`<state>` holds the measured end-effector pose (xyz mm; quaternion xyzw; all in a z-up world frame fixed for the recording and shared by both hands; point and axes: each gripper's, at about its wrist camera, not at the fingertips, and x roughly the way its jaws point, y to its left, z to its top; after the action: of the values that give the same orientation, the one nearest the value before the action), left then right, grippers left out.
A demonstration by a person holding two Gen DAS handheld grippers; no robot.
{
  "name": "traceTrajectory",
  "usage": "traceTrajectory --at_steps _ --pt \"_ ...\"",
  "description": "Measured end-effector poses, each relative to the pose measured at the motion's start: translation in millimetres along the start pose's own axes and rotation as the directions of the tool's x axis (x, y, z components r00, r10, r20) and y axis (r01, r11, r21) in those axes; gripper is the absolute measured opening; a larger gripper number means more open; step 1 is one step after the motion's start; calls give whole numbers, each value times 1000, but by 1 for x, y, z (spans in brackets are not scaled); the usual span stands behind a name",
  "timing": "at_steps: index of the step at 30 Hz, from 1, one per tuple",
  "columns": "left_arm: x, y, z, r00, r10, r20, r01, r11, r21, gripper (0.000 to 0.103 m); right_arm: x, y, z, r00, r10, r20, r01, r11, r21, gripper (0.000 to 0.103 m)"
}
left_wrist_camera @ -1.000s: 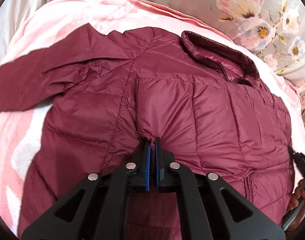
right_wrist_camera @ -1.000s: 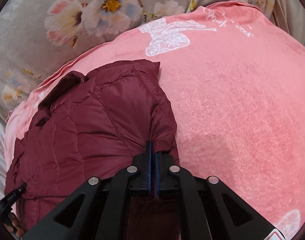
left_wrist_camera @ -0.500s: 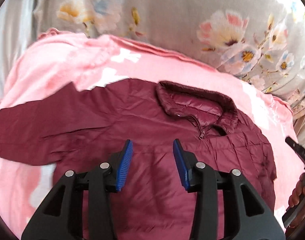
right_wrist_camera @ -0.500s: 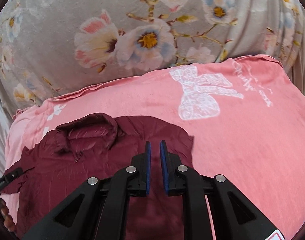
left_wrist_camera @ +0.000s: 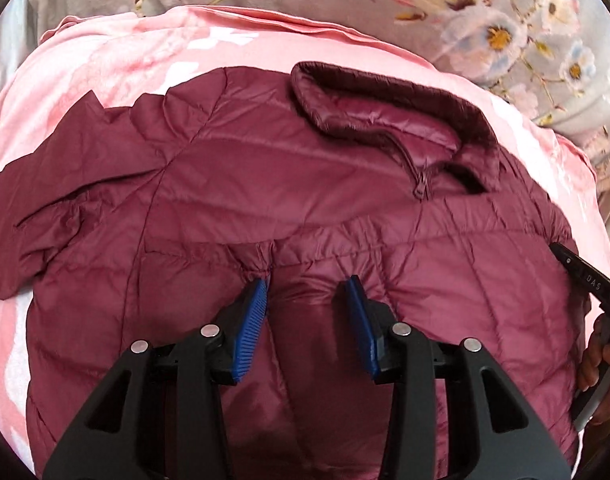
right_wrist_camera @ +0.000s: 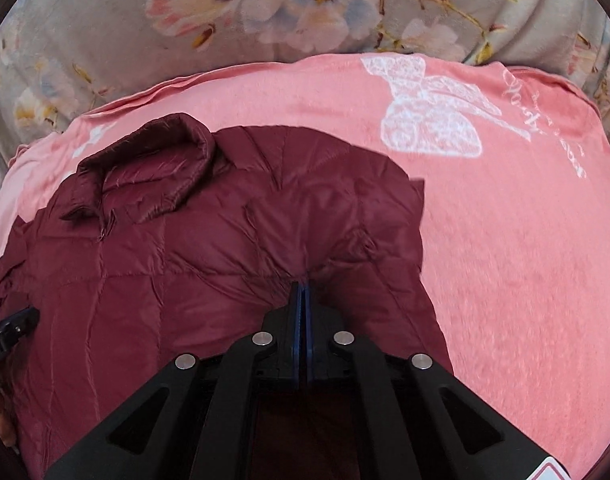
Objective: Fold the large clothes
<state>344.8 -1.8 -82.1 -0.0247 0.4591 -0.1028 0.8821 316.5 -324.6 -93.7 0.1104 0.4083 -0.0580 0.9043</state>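
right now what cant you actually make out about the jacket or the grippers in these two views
- Jacket hem: hidden behind the left gripper body and cut off at the bottom edge, left wrist view.
- Left sleeve end: cut off at the left edge, same view.
- Right gripper: shut, fabric puckers at its tips; how much is pinched is hidden.
- Blanket script: blurred, unreadable, right wrist view.

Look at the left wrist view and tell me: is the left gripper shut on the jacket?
No: the left gripper has its blue pads spread wide apart over the jacket, with puffed fabric showing between them.
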Motion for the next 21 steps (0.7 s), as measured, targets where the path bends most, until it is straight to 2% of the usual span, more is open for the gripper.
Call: traceTrajectory --at_steps 4,15,20,21 --pt "1 -2 -9 999 21 39 -22 999 36 40 3 -5 -7 1000 18 -1 -18 999 29 0" --pt "3 -7 -14 995 51 83 -56 997 56 40 7 9 -9 998 -61 8 61 998 -29 0" --pt "2 -6 -14 995 37 89 -42 998 47 41 7 13 -10 996 -92 10 92 994 -51 0" --pt "1 -4 -13 995 22 92 -26 999 41 44 7 14 -10 995 -101 11 102 993 -58 0"
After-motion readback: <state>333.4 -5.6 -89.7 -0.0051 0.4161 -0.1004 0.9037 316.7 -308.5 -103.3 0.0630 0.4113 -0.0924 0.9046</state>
